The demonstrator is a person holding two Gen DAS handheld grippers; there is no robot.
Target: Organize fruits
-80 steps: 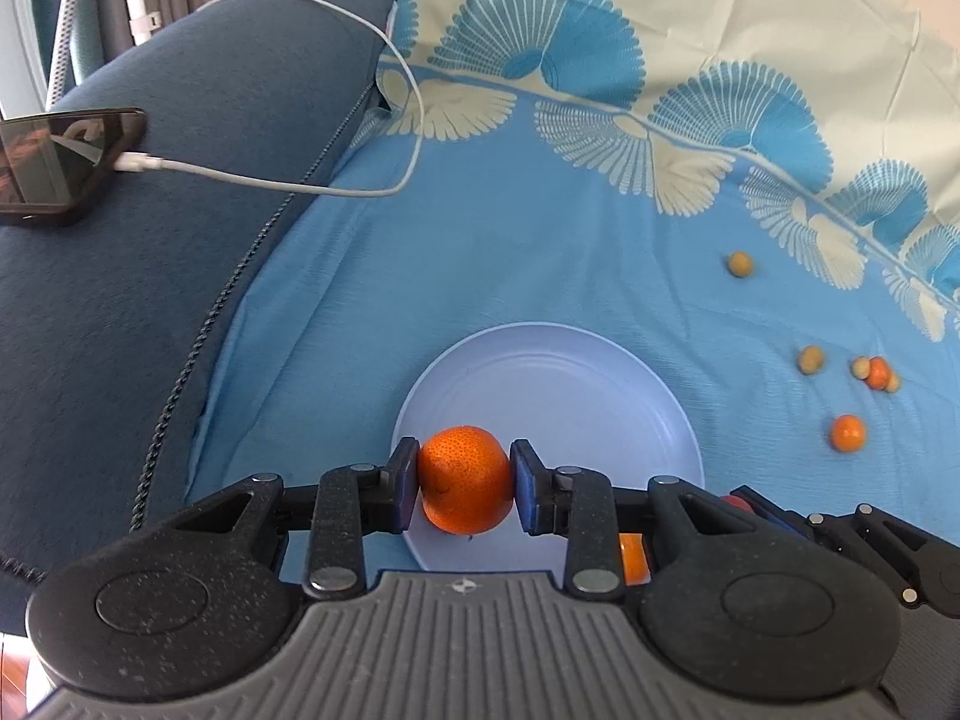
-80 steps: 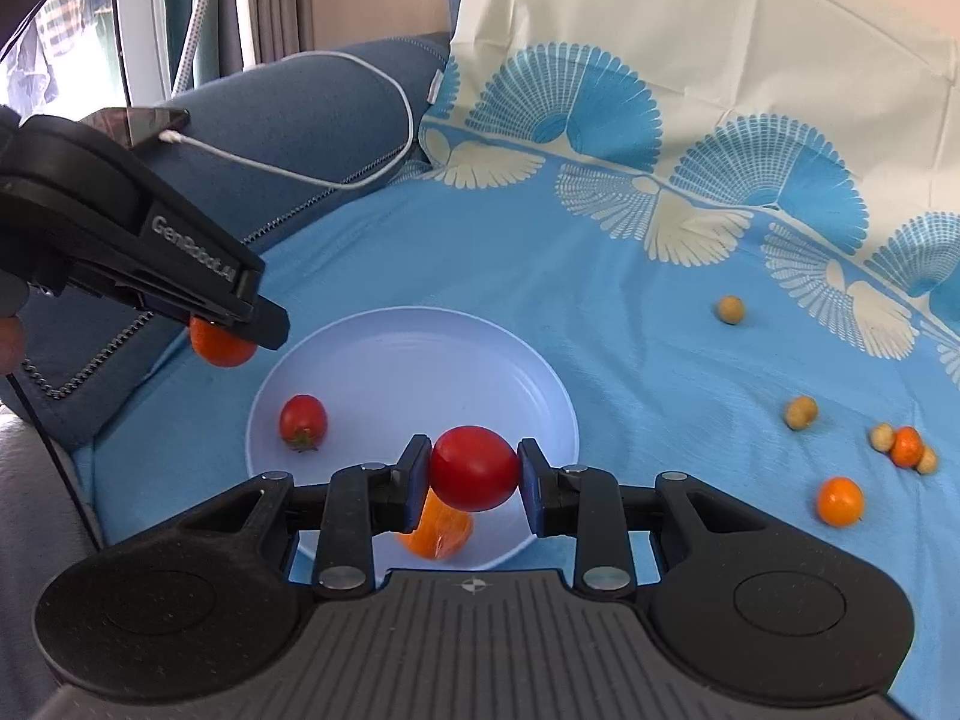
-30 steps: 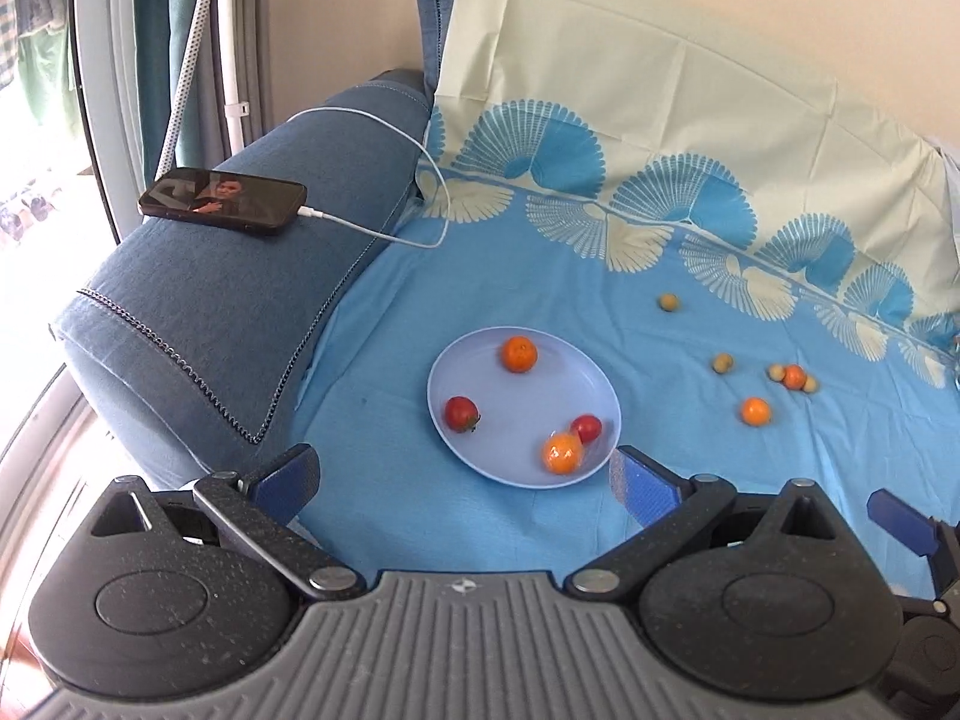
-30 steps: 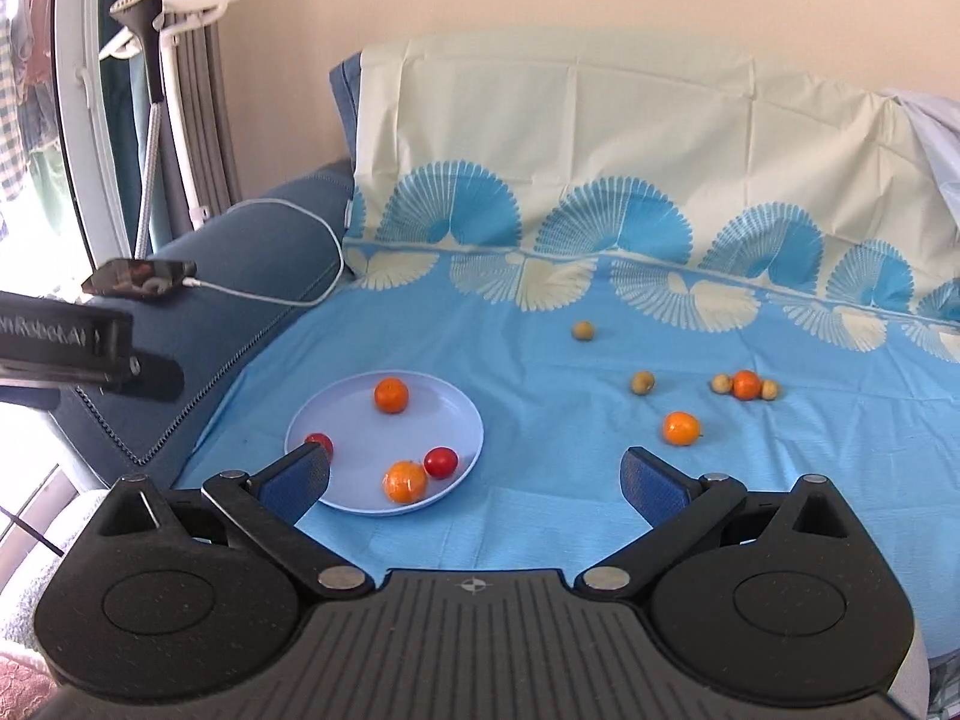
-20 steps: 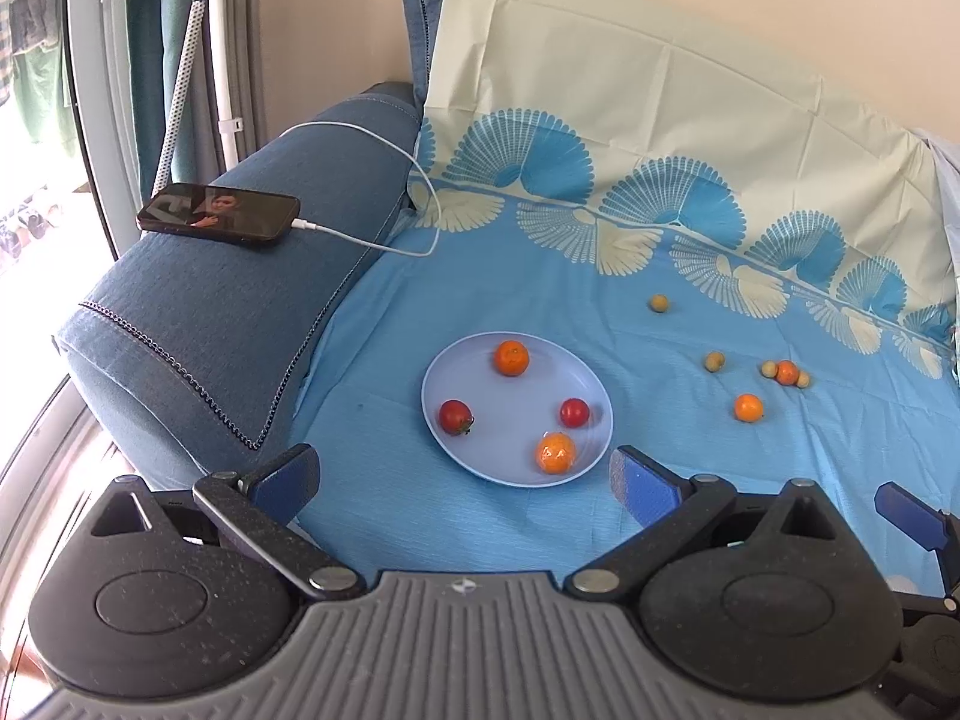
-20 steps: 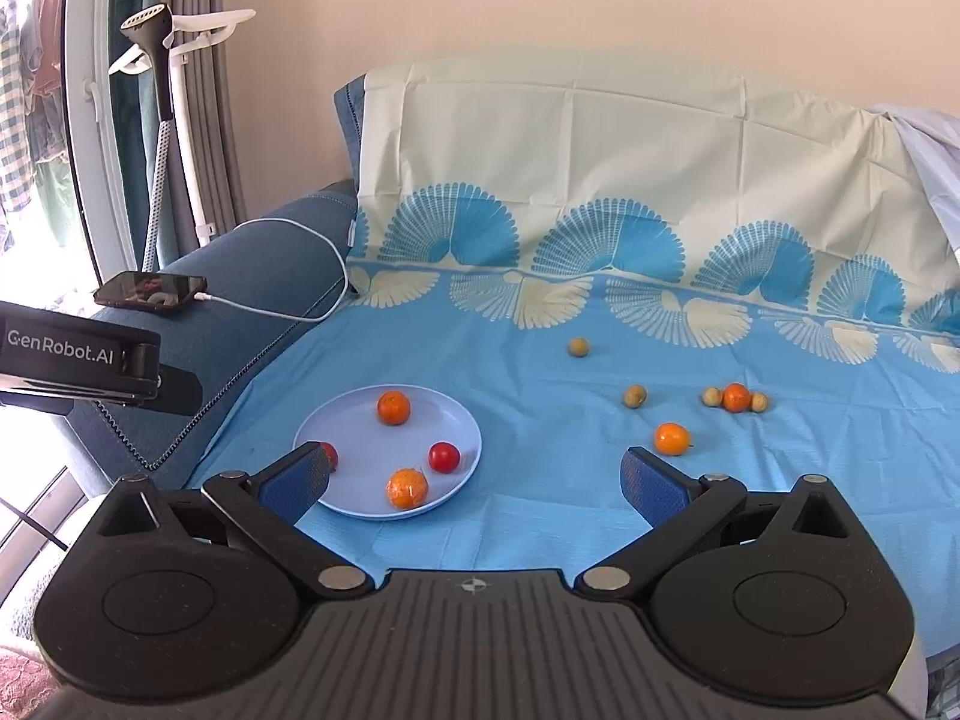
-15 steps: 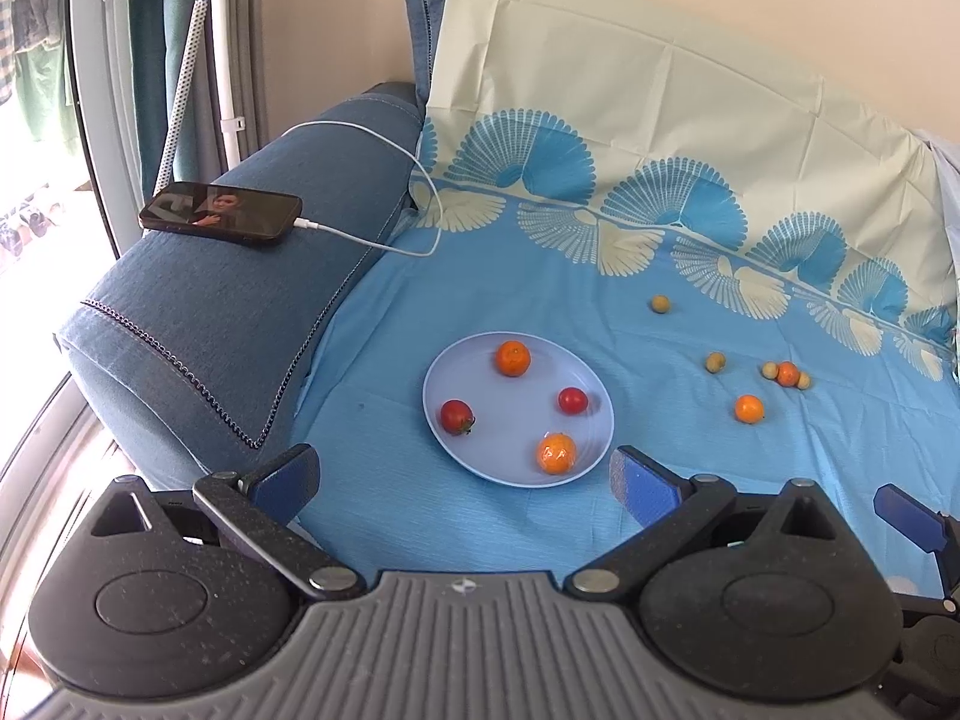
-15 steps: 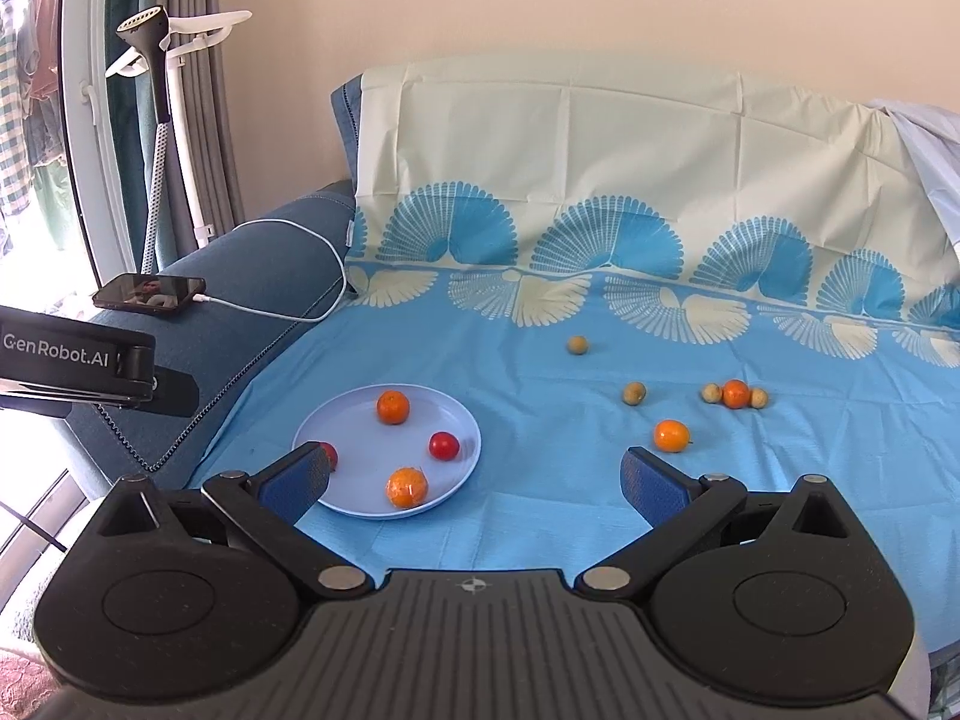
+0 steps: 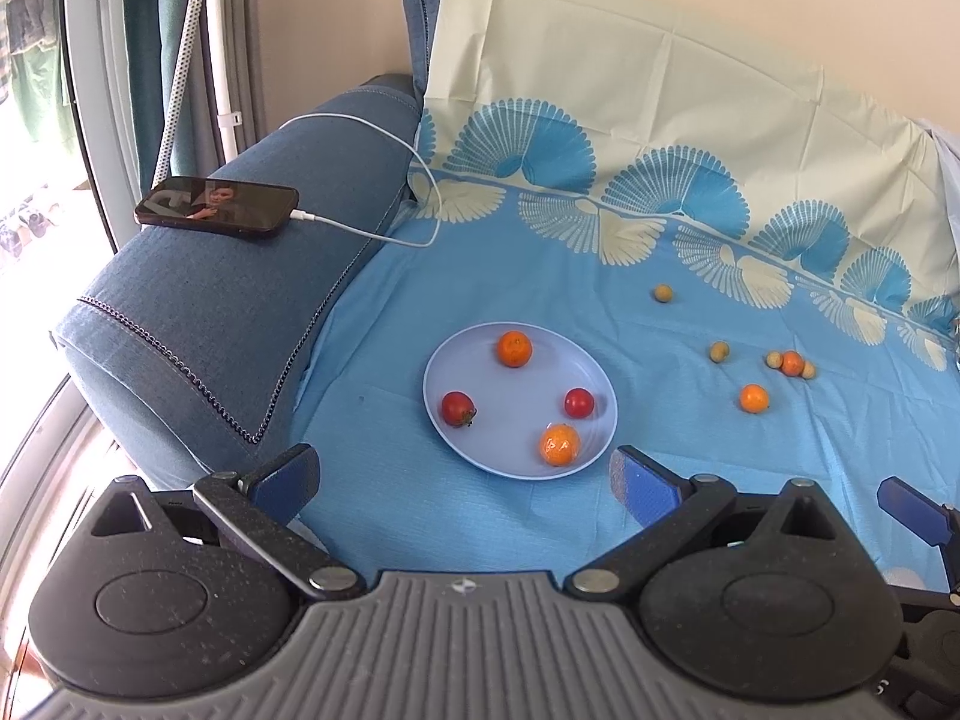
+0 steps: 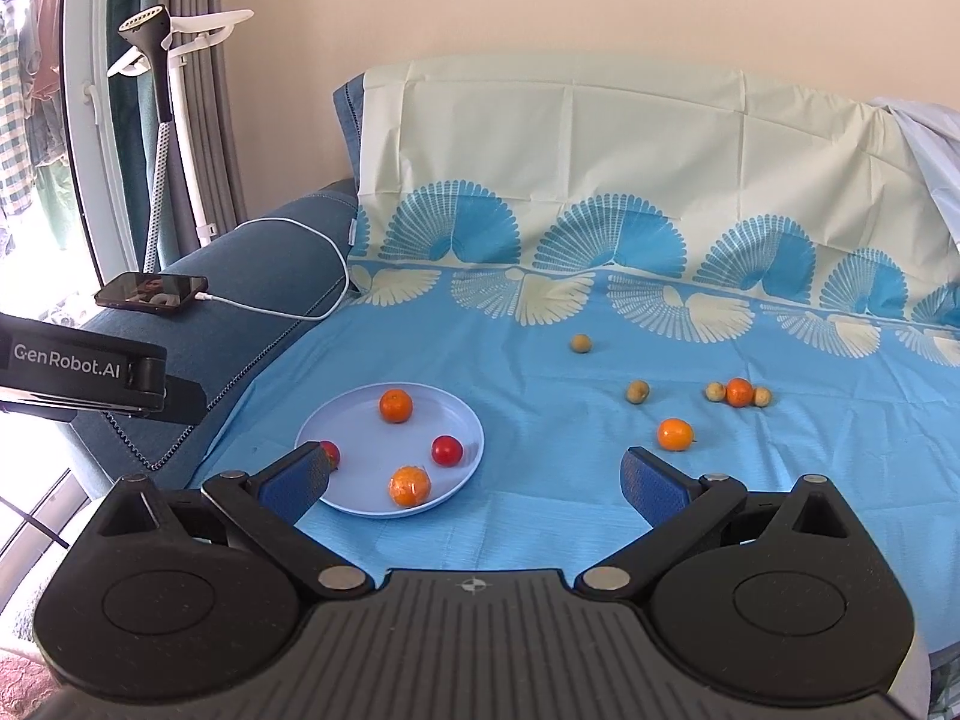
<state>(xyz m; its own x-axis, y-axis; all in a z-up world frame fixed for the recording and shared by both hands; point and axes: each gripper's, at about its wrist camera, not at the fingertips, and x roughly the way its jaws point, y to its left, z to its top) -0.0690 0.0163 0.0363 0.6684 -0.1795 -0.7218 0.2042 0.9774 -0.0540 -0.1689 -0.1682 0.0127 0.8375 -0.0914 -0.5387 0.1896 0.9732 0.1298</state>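
One plate (image 9: 594, 372), four oranges (image 9: 514, 348), two tomatoes (image 9: 458, 408), four longans (image 9: 662, 293).

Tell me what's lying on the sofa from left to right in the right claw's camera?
Phone → plate → lone orange → orange between two little tan fruits.

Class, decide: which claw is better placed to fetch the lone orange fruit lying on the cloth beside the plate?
Probably the right claw. It is open and empty, and the lone orange fruit lies just beyond its right finger. The left claw faces the plate instead.
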